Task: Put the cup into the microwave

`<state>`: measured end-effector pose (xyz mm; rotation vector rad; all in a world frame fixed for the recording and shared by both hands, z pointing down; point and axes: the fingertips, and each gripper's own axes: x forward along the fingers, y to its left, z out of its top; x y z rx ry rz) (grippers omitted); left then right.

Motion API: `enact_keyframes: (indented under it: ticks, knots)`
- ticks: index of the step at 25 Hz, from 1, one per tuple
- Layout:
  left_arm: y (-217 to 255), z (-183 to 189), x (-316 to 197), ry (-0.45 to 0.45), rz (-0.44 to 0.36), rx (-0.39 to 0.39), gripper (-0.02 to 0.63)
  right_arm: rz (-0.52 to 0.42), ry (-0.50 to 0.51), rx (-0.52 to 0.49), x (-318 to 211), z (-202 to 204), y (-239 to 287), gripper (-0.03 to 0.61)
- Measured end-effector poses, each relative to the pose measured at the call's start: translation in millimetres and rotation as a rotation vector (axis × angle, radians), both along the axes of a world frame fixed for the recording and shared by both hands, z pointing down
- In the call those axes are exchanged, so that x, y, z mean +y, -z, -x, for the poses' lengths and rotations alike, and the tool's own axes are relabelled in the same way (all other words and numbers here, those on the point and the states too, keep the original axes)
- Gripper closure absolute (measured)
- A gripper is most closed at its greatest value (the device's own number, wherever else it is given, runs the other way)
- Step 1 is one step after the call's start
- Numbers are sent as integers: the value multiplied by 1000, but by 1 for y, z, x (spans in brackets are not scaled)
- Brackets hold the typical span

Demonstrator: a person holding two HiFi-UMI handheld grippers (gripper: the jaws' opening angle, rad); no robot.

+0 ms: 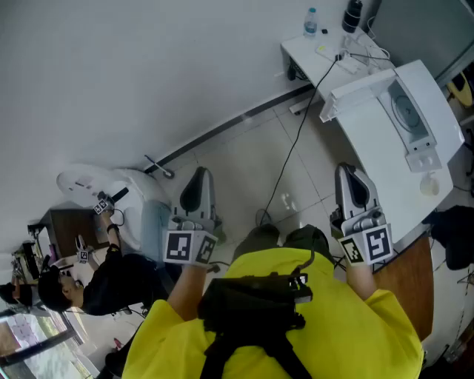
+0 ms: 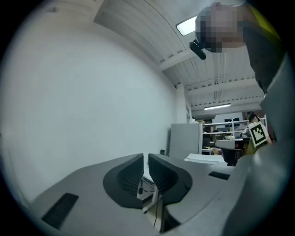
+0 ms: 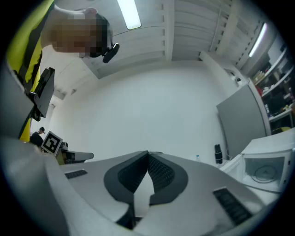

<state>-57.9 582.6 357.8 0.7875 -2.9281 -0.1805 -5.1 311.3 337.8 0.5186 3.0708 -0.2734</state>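
Note:
The white microwave (image 1: pixel 385 141) stands on a table at the right, and its front with the round window (image 1: pixel 406 111) faces away from me. In the right gripper view the microwave (image 3: pixel 267 173) shows at the far right. A small pale cup (image 1: pixel 429 184) sits by its near front corner. My left gripper (image 1: pixel 198 173) hangs level over the floor, shut with nothing between the jaws (image 2: pixel 145 156). My right gripper (image 1: pixel 348 170) is beside the microwave's near side, also shut and empty (image 3: pixel 148 153). Both point at a bare white wall.
A black cable (image 1: pixel 295 144) runs across the tiled floor to a white side table (image 1: pixel 320 53) holding a water bottle (image 1: pixel 311 22) and a dark bottle (image 1: pixel 353 15). Another person (image 1: pixel 111 277) with grippers works at the lower left. A wooden tabletop edge (image 1: pixel 409 285) lies at the right.

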Motion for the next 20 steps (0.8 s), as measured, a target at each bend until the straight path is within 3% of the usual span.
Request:
enact_keyframes:
  ticks: [5, 8, 11, 15, 20]
  knots:
    - [3, 63, -79, -127, -11, -8, 584, 16, -123, 8, -68, 43, -8, 574]
    - [8, 82, -147, -304, -36, -18, 588, 33, -213, 10, -111, 45, -11, 574]
    - [8, 101, -225, -474, -86, 22, 586, 30, -304, 22, -161, 45, -10, 574]
    - [4, 114, -329, -590, -55, 17, 588, 20, -433, 43, -250, 33, -23, 572]
    - [-22, 119, -452, -776, -18, 34, 586, 53, -716, 98, -346, -16, -52, 572]
